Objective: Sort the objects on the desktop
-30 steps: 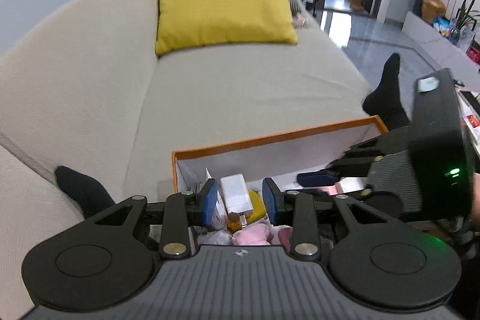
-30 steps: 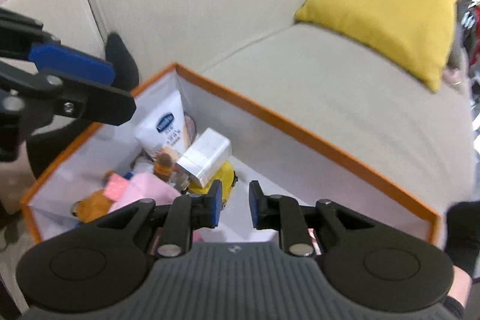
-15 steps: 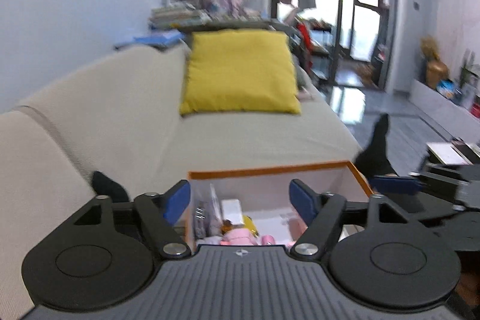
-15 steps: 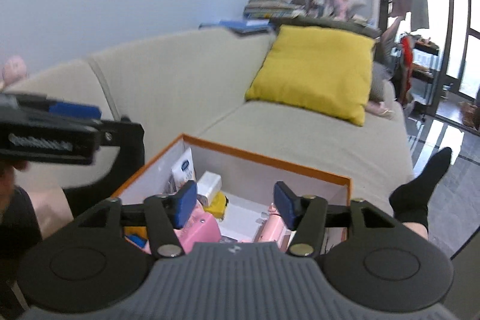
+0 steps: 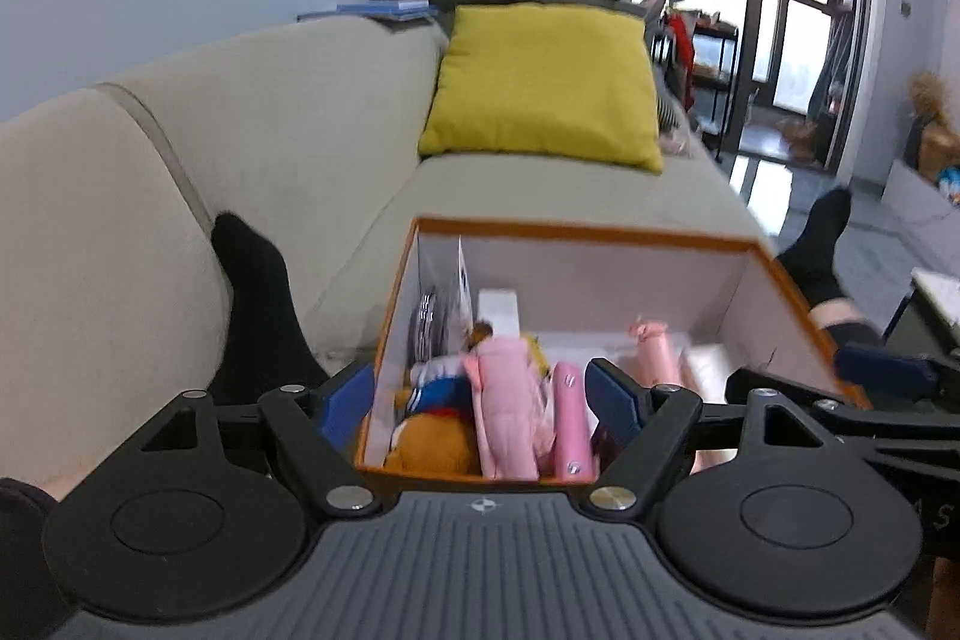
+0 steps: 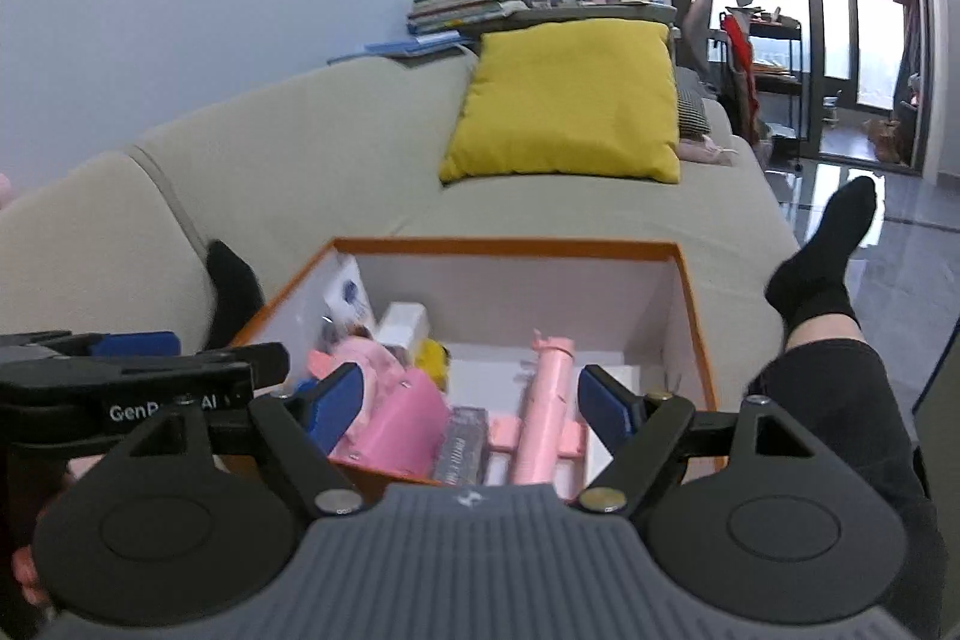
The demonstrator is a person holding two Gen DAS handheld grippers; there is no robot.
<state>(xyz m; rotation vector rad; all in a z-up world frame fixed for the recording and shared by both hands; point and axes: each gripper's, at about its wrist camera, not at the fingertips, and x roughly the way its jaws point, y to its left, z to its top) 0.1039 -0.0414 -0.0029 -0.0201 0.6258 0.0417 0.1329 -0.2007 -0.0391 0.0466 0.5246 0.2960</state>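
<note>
Nearest the cameras, the left gripper [image 5: 480, 403] and the right gripper [image 6: 465, 403] both hover at the near rim of the orange-edged cardboard box with white inner walls [image 5: 576, 235], and neither has anything in hand: the left jaws are spreading and stand very wide, the right jaws are also opening and stand somewhat less wide, and the blue pads of both only frame the box contents without pressing on them. Inside the box, at the near left corner, lies a brown plush toy with a blue and red band [image 5: 429, 436], beside it a pale pink soft pouch [image 5: 507, 400] and a narrow pink hard case [image 5: 570, 421]; in the right wrist view a dark slim rectangular pack [image 6: 462, 439] and a long pink plastic tool with a cross piece [image 6: 546, 412] lie on the floor of the box. Farther back a white boxy charger [image 6: 405, 325], a yellow round item [image 6: 433, 357] and a white squeeze tube with a blue logo [image 6: 348, 292] stand against the far left wall. Judging from this, most of the sorting looks done, since many small objects already sit in the box; whether any remain on a desk cannot be told, as no desk shows clearly. Beyond the box stretches a beige fabric sofa [image 5: 252, 112] with a person's black-socked feet [image 6: 831, 250] and a mustard-yellow square cushion [image 5: 543, 85].
</note>
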